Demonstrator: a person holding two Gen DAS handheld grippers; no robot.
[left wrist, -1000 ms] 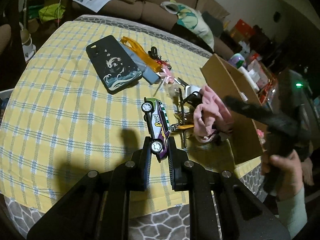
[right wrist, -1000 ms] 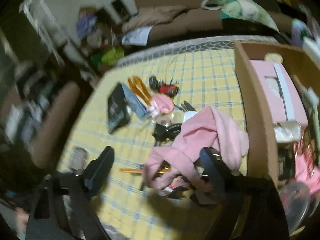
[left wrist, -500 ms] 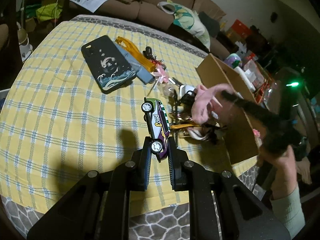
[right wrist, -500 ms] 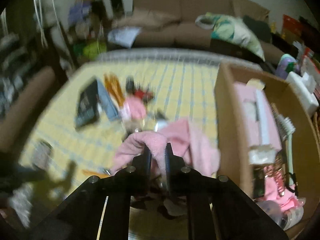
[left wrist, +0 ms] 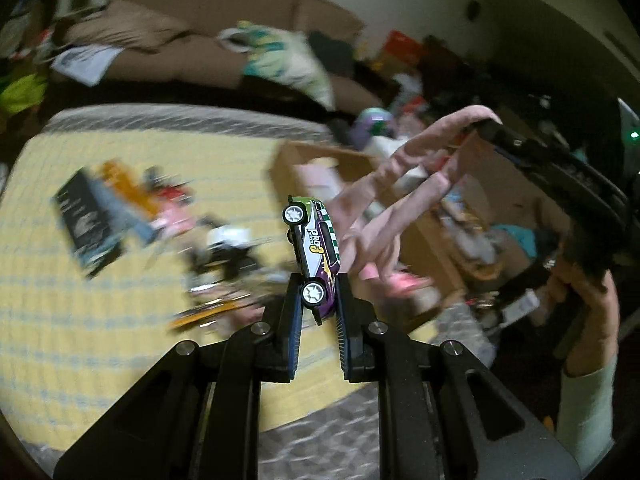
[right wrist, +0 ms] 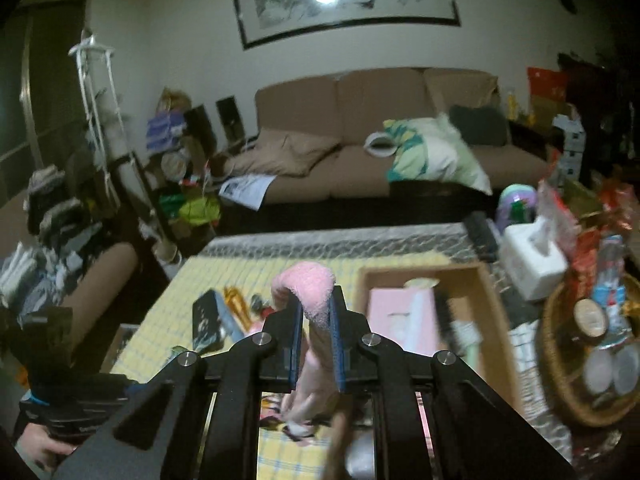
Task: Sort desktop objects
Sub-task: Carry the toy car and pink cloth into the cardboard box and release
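Held: toy car (left wrist: 316,252) pinched by its rear in the left gripper (left wrist: 316,300), pink cloth (right wrist: 310,292) clamped in the right gripper (right wrist: 316,312), trailing below; cardboard box (right wrist: 486,300) just ahead-right—carry cloth clear over its wall before releasing.

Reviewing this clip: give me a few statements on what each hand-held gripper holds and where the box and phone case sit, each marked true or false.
1. The left hand-held gripper is shut on a toy car. True.
2. The right hand-held gripper is open with nothing in it. False: it is shut on a pink cloth, which hangs down from it.
3. The toy car is plain red. False: it is green, white and purple, with PRO 3 on its side.
4. In the right wrist view, a cardboard box with things in it stands to the right of the gripper. True.
5. The dark phone case lies inside the box. False: it lies on the yellow checked cloth.
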